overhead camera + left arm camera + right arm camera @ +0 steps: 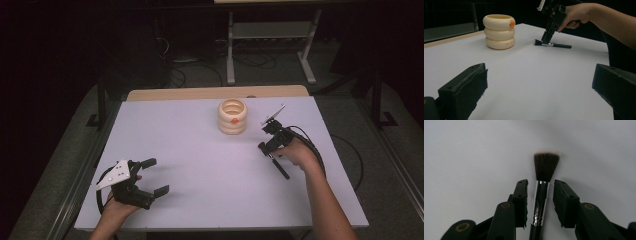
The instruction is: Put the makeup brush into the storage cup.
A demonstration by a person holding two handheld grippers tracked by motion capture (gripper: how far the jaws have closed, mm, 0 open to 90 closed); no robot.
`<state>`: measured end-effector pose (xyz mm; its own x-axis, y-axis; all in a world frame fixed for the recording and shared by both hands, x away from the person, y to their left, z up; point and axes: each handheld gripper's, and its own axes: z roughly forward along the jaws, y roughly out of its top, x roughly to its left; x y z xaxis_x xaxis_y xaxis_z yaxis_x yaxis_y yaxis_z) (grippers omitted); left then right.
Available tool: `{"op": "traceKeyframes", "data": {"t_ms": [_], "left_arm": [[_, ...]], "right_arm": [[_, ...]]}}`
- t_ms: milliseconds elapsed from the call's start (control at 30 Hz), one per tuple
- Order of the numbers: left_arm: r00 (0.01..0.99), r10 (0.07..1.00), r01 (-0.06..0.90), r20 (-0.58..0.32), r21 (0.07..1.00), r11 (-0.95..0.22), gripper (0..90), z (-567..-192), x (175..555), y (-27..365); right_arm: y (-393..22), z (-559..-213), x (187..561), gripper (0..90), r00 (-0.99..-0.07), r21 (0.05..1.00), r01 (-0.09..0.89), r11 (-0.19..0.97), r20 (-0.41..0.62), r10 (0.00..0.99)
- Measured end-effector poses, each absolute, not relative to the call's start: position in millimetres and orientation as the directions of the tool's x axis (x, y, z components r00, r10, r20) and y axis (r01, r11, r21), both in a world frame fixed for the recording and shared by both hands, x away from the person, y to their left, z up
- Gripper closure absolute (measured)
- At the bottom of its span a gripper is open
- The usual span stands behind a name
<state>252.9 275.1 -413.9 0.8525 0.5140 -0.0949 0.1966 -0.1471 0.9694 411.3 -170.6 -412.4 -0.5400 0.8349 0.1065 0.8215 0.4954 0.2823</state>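
1. While the right gripper [541,192] straddles the makeup brush [541,195], its pads sit on both sides of the chrome ferrule with a sliver of gap each side. Not pinching yet; brush lies flat on the white table [200,165].
2. Brush location: right half of the table, bristles toward the cream ringed holder [233,116], handle running back under the hand, well apart from the holder.
3. Left gripper [150,177] is spread wide, holding nothing, parked near the front-left corner.
4. Risk: the ferrule is round, slick metal. Off-centre closing would likely roll or squirt it sideways out of the pads.
5. Risk: the grip is near the bristle end, so the long handle would probably droop and pivot on lift. That makes it awkward to aim at the holder's opening.
6. Risk: pads are close to the table; closing low could scrape the surface or push the brush along instead of catching it.
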Motion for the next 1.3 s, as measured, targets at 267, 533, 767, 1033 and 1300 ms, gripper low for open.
{"op": "traceKeyframes", "data": {"t_ms": [267,533,767,1033,1300], "left_arm": [[0.853,0.514,0.196,-0.095,0.969,-0.147,0.0,-413.8,253.0,275.1],[0.852,0.515,0.198,-0.097,0.969,-0.145,0.0,-414.0,253.1,275.0],[0.852,0.515,0.198,-0.096,0.969,-0.147,0.0,-414.0,253.1,275.2],[0.853,0.513,0.195,-0.095,0.970,-0.145,0.0,-413.8,253.1,275.3],[0.854,0.511,0.193,-0.096,0.971,-0.141,0.0,-414.1,253.3,275.3]], "right_arm": [[-169.1,-415.6,411.9,68.3,-0.545,0.268,0.821,0.504,0.106,0.832],[-168.4,-417.8,412.1,71.2,-0.553,0.254,0.817,0.517,0.094,0.828],[-166.0,-420.0,412.0,72.8,-0.556,0.240,0.816,0.526,0.072,0.828],[-166.2,-420.3,412.1,75.3,-0.554,0.237,0.816,0.527,0.064,0.830],[-167.6,-419.8,412.3,76.0,-0.553,0.239,0.818,0.523,0.079,0.829]]}}
